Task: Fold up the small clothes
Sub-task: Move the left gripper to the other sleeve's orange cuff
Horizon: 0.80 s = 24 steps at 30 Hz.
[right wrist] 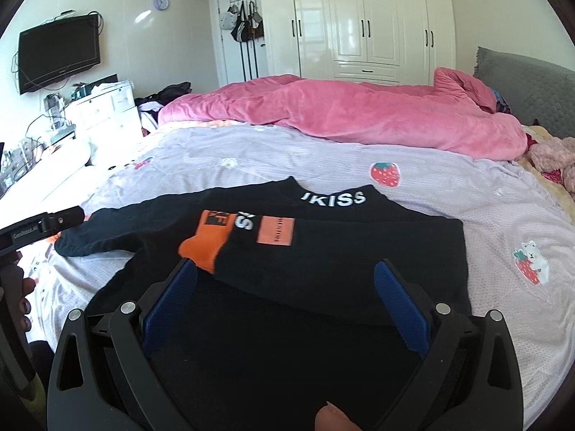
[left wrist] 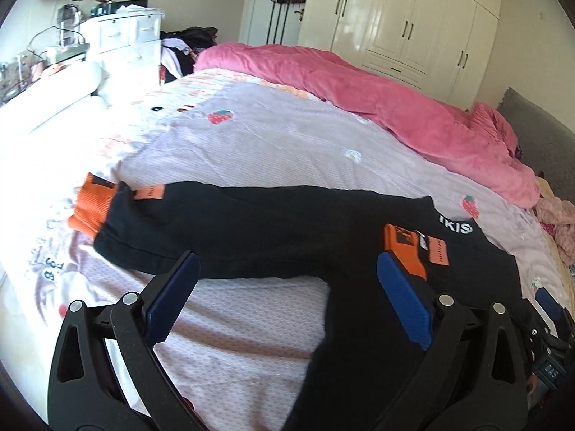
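Left gripper (left wrist: 287,269): blue-padded jaws spread wide, nothing between the pads; it hangs above the black sweatshirt (left wrist: 287,226), one finger over the bare sheet, the other over the garment's body. Right gripper (right wrist: 285,280): jaws likewise wide and empty, poised over the sweatshirt's lower body (right wrist: 323,287).

The sweatshirt lies flat on the lilac strawberry-print bedsheet (right wrist: 467,186), collar lettering away from the cameras; one sleeve is folded across the chest, its orange cuff (right wrist: 205,248) resting on the black fabric just ahead of the right gripper's finger; the other sleeve stretches out sideways, ending in a second orange cuff (left wrist: 90,208) on the sheet.

Edges and room: bare sheet lies open beyond the collar up to the pink quilt (right wrist: 341,111) bunched across the far side; open sheet also flanks the garment's right edge; the bed's left edge stands near the outstretched cuff.

View differences: only the left wrist view shows the outstretched cuff, and at its right margin part of the right gripper; only the right wrist view shows the wall television (right wrist: 59,52) whole, the left gripper's body (right wrist: 43,228) at the left margin with the person's fingers (right wrist: 25,298) below it, and a fingertip at the bottom edge.
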{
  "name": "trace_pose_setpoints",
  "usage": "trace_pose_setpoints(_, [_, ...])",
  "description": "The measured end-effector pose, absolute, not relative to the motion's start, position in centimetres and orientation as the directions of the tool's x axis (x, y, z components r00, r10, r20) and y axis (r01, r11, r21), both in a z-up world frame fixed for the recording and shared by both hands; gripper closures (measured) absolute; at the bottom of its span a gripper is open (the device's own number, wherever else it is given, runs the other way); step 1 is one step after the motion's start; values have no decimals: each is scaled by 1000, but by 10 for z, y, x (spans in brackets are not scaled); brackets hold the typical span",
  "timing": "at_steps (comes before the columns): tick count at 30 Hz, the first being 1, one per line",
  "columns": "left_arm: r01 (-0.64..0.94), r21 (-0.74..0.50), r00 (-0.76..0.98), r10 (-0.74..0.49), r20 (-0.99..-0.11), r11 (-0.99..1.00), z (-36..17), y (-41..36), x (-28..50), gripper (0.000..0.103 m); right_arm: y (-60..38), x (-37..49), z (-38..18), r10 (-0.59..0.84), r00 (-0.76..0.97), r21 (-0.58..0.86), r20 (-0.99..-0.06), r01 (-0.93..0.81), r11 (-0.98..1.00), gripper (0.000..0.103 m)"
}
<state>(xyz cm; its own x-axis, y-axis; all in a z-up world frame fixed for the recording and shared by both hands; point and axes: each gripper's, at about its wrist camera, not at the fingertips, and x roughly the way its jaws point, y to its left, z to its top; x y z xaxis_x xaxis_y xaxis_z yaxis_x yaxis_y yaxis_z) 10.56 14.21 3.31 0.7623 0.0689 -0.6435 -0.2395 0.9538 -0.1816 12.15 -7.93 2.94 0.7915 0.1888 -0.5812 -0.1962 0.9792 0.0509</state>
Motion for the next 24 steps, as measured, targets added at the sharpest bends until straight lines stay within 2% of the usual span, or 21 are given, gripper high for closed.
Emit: trace_pose_setpoints(24, [-458, -282, 735, 181, -653, 843, 9, 254, 84, 10, 32, 115, 30, 291, 739, -9, -607, -373, 928, 5])
